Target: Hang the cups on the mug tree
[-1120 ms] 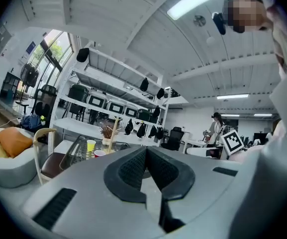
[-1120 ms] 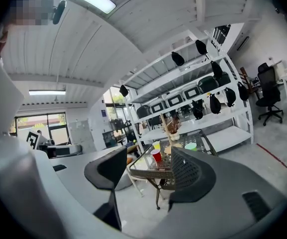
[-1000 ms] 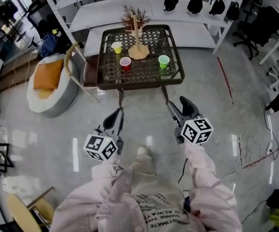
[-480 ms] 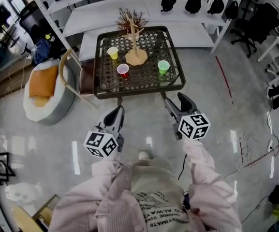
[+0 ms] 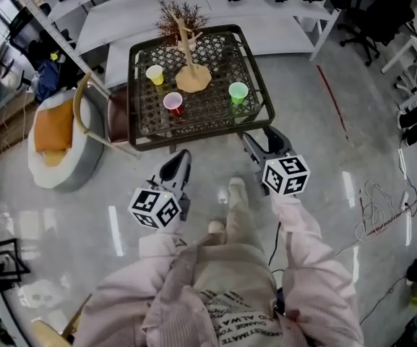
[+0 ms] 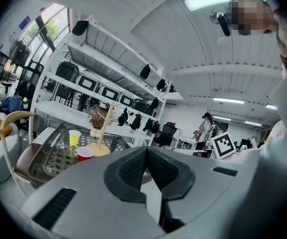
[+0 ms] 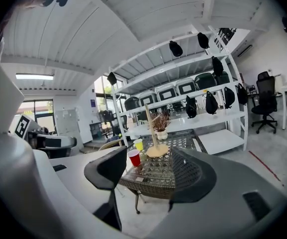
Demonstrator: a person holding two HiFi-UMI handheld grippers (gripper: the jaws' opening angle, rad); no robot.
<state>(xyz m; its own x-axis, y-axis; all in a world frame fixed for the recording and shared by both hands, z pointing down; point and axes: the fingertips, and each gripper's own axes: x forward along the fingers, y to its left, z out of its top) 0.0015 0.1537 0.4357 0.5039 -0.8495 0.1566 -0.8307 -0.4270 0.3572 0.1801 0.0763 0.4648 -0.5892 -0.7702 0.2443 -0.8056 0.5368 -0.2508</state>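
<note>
— Both grippers have come forward since a second ago. The table (image 5: 137, 137) now lies just ahead of them, where a stretch of floor showed between before.
— How do the jaws stand?
— On the left gripper (image 5: 180, 162) they are pressed together with nothing in them. On the right gripper (image 5: 260, 140) they stand well apart and empty, and in its own view the table shows between them.
— And the cups?
— All three are upright on the woven tabletop, none hung. The yellow cup (image 5: 155, 74) is left of the mug tree (image 5: 188, 60). The red cup (image 5: 173, 103) is nearer the person, and the green cup (image 5: 238, 92) is off to the right of the tree's base.
— Is the right gripper over the table edge?
— Possibly, at the near-right corner; from above I cannot be sure.
</note>
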